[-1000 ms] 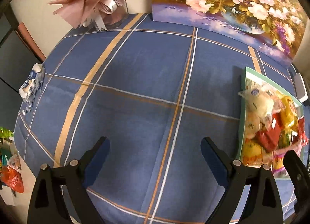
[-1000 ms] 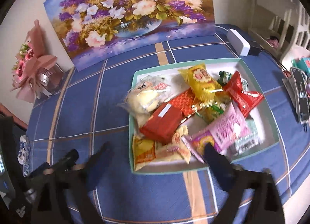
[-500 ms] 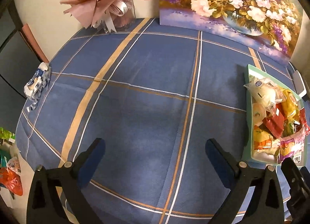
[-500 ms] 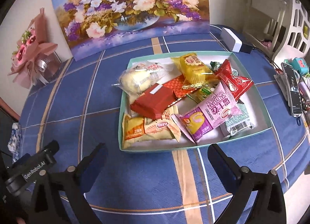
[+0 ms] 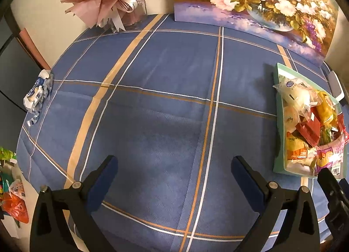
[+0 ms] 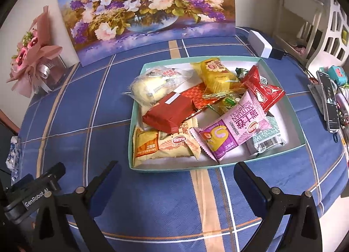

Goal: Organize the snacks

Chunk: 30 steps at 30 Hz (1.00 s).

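Observation:
A shallow mint-green tray (image 6: 218,166) on the blue checked tablecloth holds several wrapped snacks: a pink roll-cake packet (image 6: 235,130), a dark red bar (image 6: 172,112), a yellow packet (image 6: 216,73), a red packet (image 6: 261,90), a pale bun (image 6: 152,88) and an orange-cream packet (image 6: 165,145). My right gripper (image 6: 175,177) hangs open just in front of the tray's near edge, nothing between its fingers. My left gripper (image 5: 174,171) stands wide open over bare cloth, well left of the tray (image 5: 278,143). The snack pile (image 5: 309,125) shows at the right of the left wrist view.
A flower painting (image 6: 148,12) leans on the back wall, a pink bouquet (image 6: 32,55) to its left. A white box (image 6: 260,43) sits behind the tray; a phone (image 6: 329,101) and clutter lie at right. A crumpled blue-white wrapper (image 5: 37,95) lies at the table's left edge.
The right gripper has drawn back a little so the tray now sits wholly beyond its fingers. The left gripper's jaws stand slightly wider and its view has shifted a bit.

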Each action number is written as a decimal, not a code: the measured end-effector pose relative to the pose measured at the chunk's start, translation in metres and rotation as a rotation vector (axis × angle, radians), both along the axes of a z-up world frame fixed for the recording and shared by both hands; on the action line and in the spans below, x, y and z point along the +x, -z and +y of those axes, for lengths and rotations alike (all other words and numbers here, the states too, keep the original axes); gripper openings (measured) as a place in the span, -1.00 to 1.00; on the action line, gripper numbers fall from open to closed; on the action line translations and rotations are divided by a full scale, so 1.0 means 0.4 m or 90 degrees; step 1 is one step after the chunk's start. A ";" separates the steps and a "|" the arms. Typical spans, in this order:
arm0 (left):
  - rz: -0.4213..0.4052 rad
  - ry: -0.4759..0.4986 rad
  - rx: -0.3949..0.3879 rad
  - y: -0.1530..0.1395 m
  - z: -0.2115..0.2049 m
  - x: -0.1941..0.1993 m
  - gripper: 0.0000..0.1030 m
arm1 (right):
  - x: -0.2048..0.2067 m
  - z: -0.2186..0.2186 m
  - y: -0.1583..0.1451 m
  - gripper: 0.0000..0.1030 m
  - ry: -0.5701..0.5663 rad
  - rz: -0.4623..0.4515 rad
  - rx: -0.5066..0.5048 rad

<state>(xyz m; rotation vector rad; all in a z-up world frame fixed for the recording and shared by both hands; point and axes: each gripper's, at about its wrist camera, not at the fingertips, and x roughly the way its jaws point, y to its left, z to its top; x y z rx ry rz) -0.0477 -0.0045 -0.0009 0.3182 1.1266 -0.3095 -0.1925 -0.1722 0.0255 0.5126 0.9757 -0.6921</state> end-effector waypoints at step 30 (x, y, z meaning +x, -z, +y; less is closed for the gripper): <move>0.018 0.004 -0.024 -0.007 -0.002 -0.004 0.99 | -0.009 -0.017 0.010 1.00 0.017 0.006 -0.002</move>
